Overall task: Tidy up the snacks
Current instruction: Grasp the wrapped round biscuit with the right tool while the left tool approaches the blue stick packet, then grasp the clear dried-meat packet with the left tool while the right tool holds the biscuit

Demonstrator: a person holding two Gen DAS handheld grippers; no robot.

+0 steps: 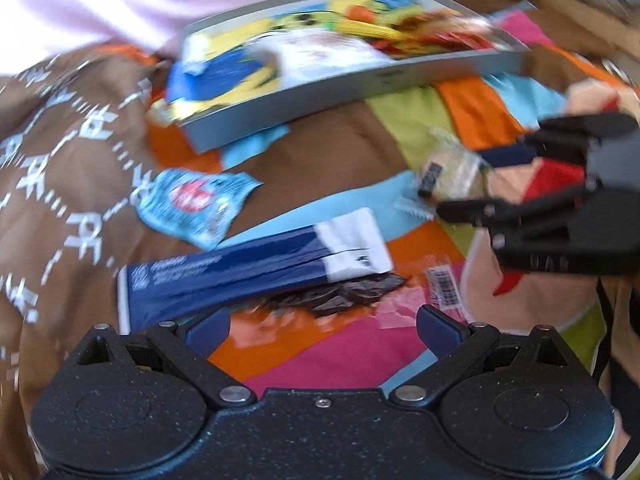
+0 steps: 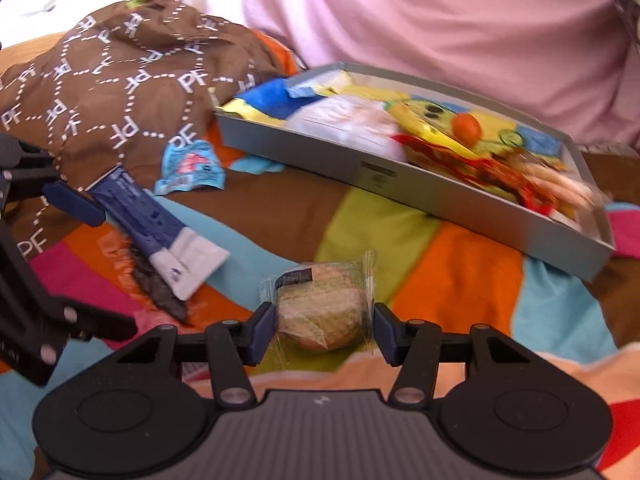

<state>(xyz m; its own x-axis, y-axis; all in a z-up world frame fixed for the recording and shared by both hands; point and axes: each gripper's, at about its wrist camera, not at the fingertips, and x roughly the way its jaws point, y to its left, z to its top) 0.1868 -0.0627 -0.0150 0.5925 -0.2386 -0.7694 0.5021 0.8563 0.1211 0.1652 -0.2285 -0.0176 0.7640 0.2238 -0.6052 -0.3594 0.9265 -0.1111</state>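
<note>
Across a rumpled patchwork bedspread of orange, lime, sky-blue, pink and brown blocks, several snack packs lie loose. Low in the centre of the right wrist view, the right gripper has its two blue-padded fingers on either side of a round, pale cake sealed in crinkly clear film; the pads sit right at the wrapper's edges, but whether they press it cannot be told. At the upper right of that view a shallow grey rectangular tray with low straight walls rests on the bedspread, already heaped with glossy yellow, blue and red packets. To the left of the cake lies a long, flat navy sachet with a white end, partly over a dark, flaky snack in a clear pink-tinted wrapper. A small crumpled light-blue pouch sits at centre left, against a bunched brown cloth printed with white dotted diamonds and letters. Soft pink fabric fills the top of the frame. At the bottom of the blurred left wrist view, the left gripper has its fingers spread wide with nothing between them, poised just short of the navy sachet and the dark snack.
</note>
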